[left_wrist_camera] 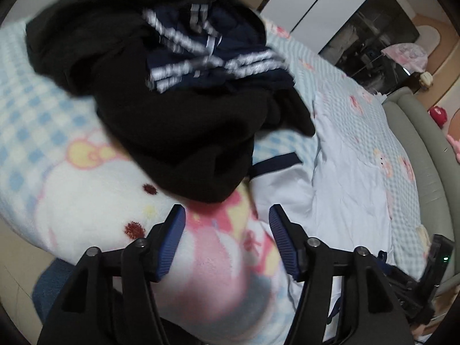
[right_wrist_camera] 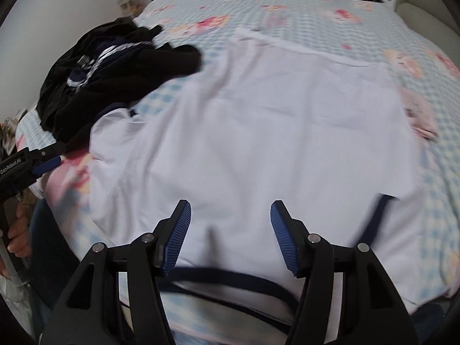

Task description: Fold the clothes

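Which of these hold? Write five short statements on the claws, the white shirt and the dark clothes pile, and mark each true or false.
1. The right claw is open above the white shirt. True.
2. The left claw is shut on a black garment. False: it is open and holds nothing.
3. The dark clothes pile lies on the bed. True.
4. The white shirt is folded into a small square. False: it lies spread out flat.
5. The shirt has dark navy trim at the neck. True.
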